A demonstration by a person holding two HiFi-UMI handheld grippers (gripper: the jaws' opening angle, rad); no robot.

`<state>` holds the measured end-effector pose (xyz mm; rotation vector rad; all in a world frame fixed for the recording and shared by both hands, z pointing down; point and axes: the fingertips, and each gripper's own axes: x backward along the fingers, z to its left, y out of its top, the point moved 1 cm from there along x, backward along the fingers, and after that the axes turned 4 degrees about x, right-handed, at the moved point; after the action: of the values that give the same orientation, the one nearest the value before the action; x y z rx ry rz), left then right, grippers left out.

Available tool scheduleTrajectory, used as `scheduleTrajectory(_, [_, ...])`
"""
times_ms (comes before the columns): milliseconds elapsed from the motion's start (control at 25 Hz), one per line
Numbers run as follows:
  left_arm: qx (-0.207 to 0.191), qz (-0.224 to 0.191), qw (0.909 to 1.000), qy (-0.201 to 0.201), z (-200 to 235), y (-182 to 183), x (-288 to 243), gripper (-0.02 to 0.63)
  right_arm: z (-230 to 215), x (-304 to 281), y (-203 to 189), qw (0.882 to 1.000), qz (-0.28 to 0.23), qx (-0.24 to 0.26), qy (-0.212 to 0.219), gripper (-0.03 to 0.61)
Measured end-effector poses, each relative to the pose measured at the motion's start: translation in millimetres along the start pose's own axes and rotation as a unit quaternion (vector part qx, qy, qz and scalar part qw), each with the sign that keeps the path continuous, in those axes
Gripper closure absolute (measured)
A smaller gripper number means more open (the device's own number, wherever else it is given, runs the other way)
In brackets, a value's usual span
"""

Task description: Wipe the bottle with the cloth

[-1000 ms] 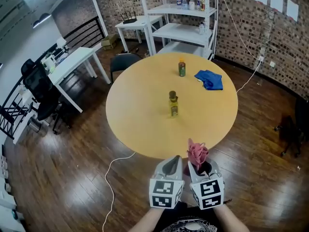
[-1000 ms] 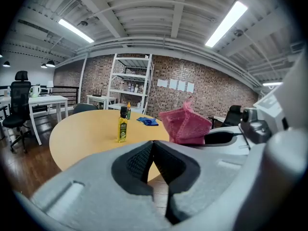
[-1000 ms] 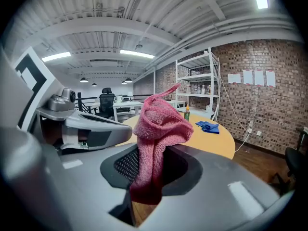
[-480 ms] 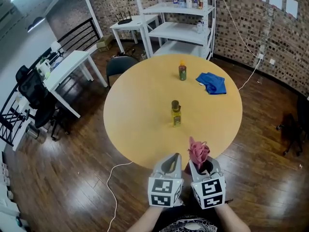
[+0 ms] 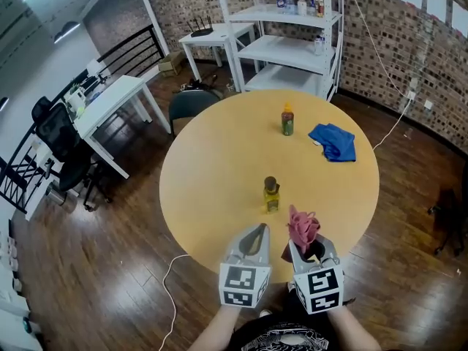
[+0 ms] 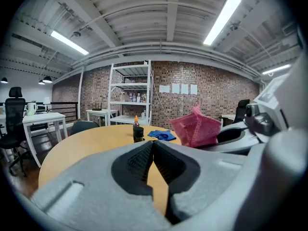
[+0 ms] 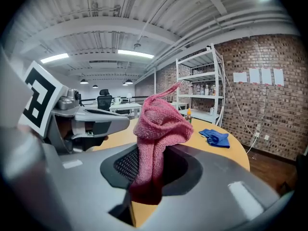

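Observation:
A small bottle (image 5: 271, 194) with a dark cap and yellow contents stands upright near the middle of the round wooden table (image 5: 212, 174); the same bottle (image 6: 138, 134) shows in the left gripper view. My right gripper (image 5: 303, 241) is shut on a pink cloth (image 5: 301, 225), which sticks up bunched between its jaws (image 7: 156, 129). My left gripper (image 5: 256, 234) is shut with nothing in it, side by side with the right one at the table's near edge. Both are short of the bottle.
A second bottle (image 5: 287, 120) with an orange cap and a blue cloth (image 5: 333, 140) lie on the table's far side. White shelving (image 5: 292, 31) and white desks (image 5: 117, 97) stand beyond, with a dark chair (image 5: 189, 102) at the table's far left edge.
Both grippers have moved forward together toward the table and now overlap its near edge. The bottle appears closer to them. The pink cloth stays gripped.

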<state>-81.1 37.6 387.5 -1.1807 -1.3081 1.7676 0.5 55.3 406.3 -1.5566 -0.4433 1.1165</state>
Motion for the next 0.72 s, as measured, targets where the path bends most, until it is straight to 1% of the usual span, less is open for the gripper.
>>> scheduleTrajectory(120, [0.003,-0.001,1.0,0.004,11,2,-20,0.607,-15,-14,0,1.0,0.005,-0.002,0.005,0.472])
scheduleTrajectory(200, [0.003,0.001,1.0,0.005,18,4,-32,0.589,-24,-21,2,1.0,0.006,-0.001,0.008,0.472])
scheduleTrajectory(360, [0.01,-0.001,0.9999,0.003,31,5,-59,0.531,-42,-32,3,1.0,0.011,-0.002,0.009,0.472])
scheduleTrajectory(480, [0.001,0.008,0.9999,-0.013,40,1,-83,0.452,-52,-43,2,1.0,0.011,0.001,0.011,0.472])
scheduleTrajectory(520, [-0.001,0.01,0.9997,-0.02,42,0,-91,0.44,-54,-47,3,1.0,0.011,0.001,0.012,0.472])
scheduleTrajectory(720, [-0.012,0.003,0.9985,-0.053,46,1,-116,0.423,-64,-65,5,1.0,0.008,-0.001,0.022,0.472])
